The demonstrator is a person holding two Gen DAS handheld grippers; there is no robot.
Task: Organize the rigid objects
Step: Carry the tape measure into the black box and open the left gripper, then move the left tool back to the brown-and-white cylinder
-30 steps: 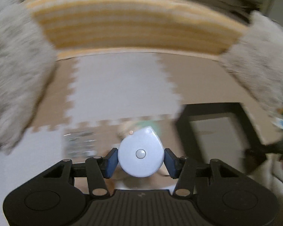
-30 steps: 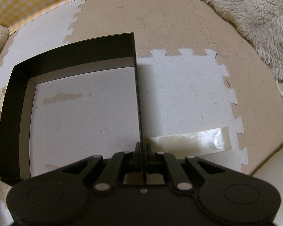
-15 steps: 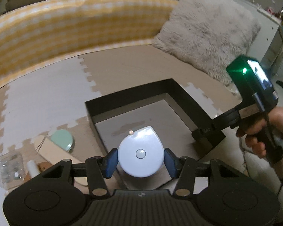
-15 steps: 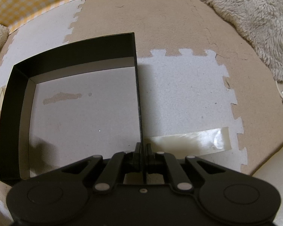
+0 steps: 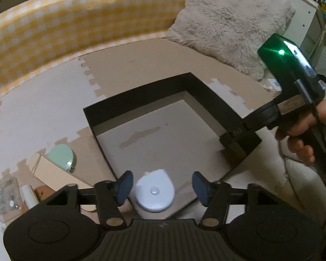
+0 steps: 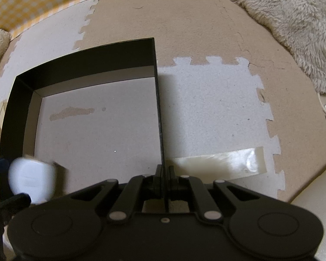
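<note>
A white, round, flat case with a centre button [image 5: 154, 193] lies blurred in the near corner of the black box [image 5: 141, 95], on its grey floor. My left gripper [image 5: 163, 183] hangs just above it. Its jaws are opening and the blue pads [image 5: 125, 186] stand clear of the case on both sides. The same case [image 6: 30, 178] appears smeared at the lower left of the right wrist view. My right gripper [image 6: 164, 170] is shut on the right wall of the box [image 6: 87, 58]; a hand [image 5: 304, 130] holds it.
Left of the box lie a mint round object [image 5: 62, 156], a beige carton [image 5: 54, 174], a clear packet [image 5: 4, 193] and a white roll [image 5: 29, 195]. A fluffy cushion [image 5: 232, 21] and a yellow checked bumper [image 5: 54, 28] border the foam mat. Tape [image 6: 217, 161] is stuck beside the box.
My left gripper swung over to the box with the white case, then its jaws spread and the case dropped from the pads into the box corner. The right gripper stayed put.
</note>
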